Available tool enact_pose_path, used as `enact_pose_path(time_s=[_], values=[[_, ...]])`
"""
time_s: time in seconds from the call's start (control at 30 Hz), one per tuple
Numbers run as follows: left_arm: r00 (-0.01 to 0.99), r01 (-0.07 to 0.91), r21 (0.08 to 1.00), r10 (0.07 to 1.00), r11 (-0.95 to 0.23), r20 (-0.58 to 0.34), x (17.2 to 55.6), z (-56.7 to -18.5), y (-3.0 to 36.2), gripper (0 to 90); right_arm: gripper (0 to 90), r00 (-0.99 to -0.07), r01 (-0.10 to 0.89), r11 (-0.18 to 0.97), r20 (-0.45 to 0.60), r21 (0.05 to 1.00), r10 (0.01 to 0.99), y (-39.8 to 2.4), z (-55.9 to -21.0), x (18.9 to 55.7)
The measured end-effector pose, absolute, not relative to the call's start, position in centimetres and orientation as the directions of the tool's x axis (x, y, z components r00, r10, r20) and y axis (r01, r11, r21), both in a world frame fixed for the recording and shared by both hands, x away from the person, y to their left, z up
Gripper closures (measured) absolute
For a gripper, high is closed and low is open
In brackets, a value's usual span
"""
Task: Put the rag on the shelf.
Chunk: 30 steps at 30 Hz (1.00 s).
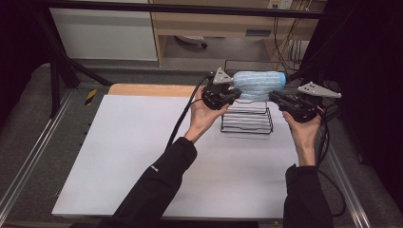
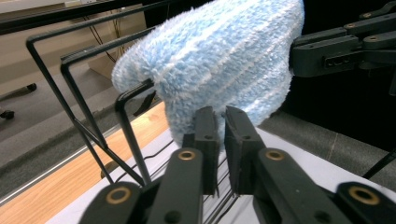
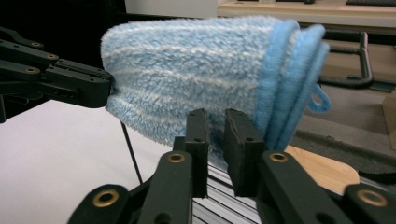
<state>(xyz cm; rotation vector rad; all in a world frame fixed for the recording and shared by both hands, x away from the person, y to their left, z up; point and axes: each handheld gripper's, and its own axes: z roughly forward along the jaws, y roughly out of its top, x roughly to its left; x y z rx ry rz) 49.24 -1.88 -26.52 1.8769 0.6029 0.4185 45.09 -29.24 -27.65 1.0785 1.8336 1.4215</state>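
Observation:
A fluffy light-blue towel (image 1: 259, 84) (image 2: 224, 60) (image 3: 187, 70) lies folded over the top of a black wire rack (image 1: 247, 121) (image 2: 70, 93) at the far side of the table. My left gripper (image 1: 236, 92) (image 2: 220, 114) is at the towel's left end, its jaws parted by a narrow gap with the towel's lower edge at their tips. At the towel's other end is my right gripper (image 1: 273, 96) (image 3: 215, 116), jaws a little apart, with the pile just beyond them. Neither pair of pads visibly presses the cloth. Each gripper view shows the other gripper's jaws at the towel's far end.
The rack stands on a white mat (image 1: 142, 156) covering a wooden table (image 1: 142, 89). Metal rails (image 1: 28, 161) run along the table's left and right sides. Cables (image 1: 183, 114) trail from both grippers. A cabinet (image 1: 104, 33) and shelving stand beyond the table.

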Motion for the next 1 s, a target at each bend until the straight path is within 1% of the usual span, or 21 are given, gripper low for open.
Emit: enact_pose_path(time_s=[0.17, 0.3, 0.4, 0.57, 0.67, 0.8, 0.87, 1.0], values=[[0.818, 0.198, 0.933, 0.575, -0.301, 0.012, 48.3, -25.4, -1.1, 71.1, 70.0, -0.519, 0.226, 0.111, 0.023, 0.968, 0.854, -28.7, -26.5, 44.5], [0.815, 0.229, 0.920, 0.580, -0.318, -0.003, 47.7, -24.8, -0.3, 58.6, 64.2, -0.518, 0.219, 0.112, 0.018, 0.969, 0.855, -28.4, -25.7, 44.2], [0.811, 0.251, 0.917, 0.584, -0.309, -0.026, 47.3, -24.6, 0.7, 53.4, 59.8, -0.517, 0.215, 0.107, 0.020, 0.971, 0.856, -28.1, -25.3, 44.0], [0.804, 0.276, 0.902, 0.594, -0.331, -0.028, 46.7, -24.7, 2.6, 43.8, 49.8, -0.522, 0.217, 0.106, 0.024, 0.970, 0.853, -27.8, -24.6, 43.6], [0.794, 0.280, 0.899, 0.608, -0.336, -0.020, 46.4, -24.9, 4.1, 39.7, 44.3, -0.524, 0.217, 0.105, 0.025, 0.970, 0.851, -27.6, -24.3, 43.4], [0.779, 0.291, 0.898, 0.626, -0.329, -0.023, 45.8, -25.5, 6.4, 34.6, 33.8, -0.529, 0.219, 0.106, 0.027, 0.970, 0.848, -27.2, -24.1, 42.9], [0.772, 0.301, 0.898, 0.635, -0.321, -0.032, 45.4, -25.9, 7.6, 33.6, 27.8, -0.528, 0.217, 0.105, 0.026, 0.970, 0.849, -27.0, -24.1, 42.6], [0.756, 0.319, 0.894, 0.654, -0.315, -0.040, 44.4, -27.0, 10.1, 30.1, 18.7, -0.531, 0.230, 0.112, 0.028, 0.967, 0.847, -26.4, -24.5, 41.9]])
